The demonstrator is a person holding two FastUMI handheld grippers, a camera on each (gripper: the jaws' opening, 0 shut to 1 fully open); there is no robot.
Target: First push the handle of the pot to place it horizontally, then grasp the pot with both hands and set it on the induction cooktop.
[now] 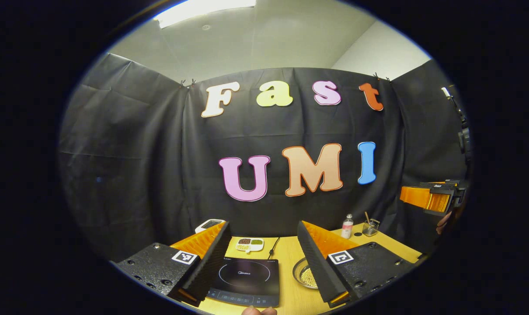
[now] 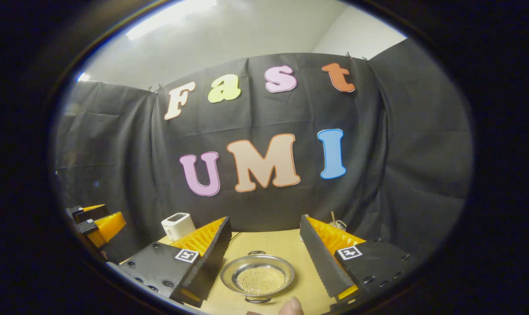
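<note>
Wooden table (image 2: 271,245) carries a shallow, shiny metal pot (image 2: 257,276) holding small pale beads, beside a black induction cooktop (image 1: 247,280). Both grippers' fingers stand apart, holding nothing.

dim booth | ceiling light (image 1: 205,8) glares overhead | fisheye-bent edges | sharp centre

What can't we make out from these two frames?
- Round steel pot, right gripper view: holds small pale beads; near handle sits at the frame's bottom edge, so its angle is unclear. Left gripper view: pot half hidden behind the left gripper's finger.
- Black induction cooktop: control panel too small to read, left edge hidden by a finger.
- White three-part dish: contents too small to identify.
- Right gripper: open.
</note>
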